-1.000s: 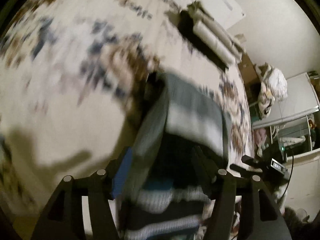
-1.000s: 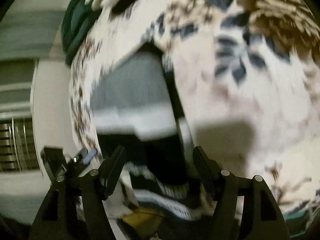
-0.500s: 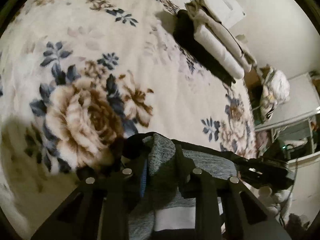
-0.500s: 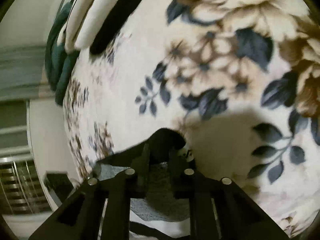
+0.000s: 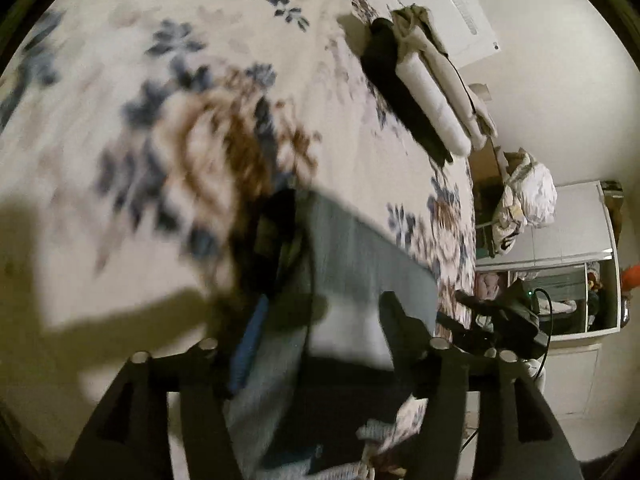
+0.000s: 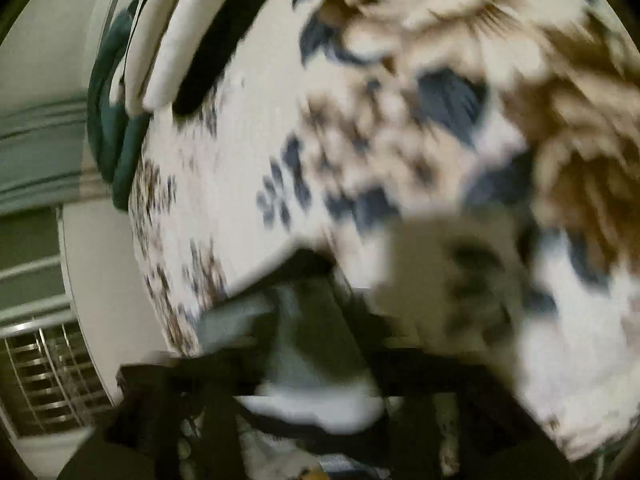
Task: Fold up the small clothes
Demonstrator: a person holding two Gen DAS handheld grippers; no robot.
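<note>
Striped grey garment (image 5: 360,264) lies on the floral blanket (image 5: 120,80), folded edge laid over, right below both tools. Your left gripper (image 5: 308,344) has just opened, jaws apart, cloth between but unpinched. Right gripper (image 6: 316,372) has just opened too, though blur hides its fingers. Half a second ago both pinched the edge, so this fold looks released; next fold pending.

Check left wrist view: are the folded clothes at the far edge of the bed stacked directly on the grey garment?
No. The folded clothes lie far across the floral blanket, well apart from the grey garment.
</note>
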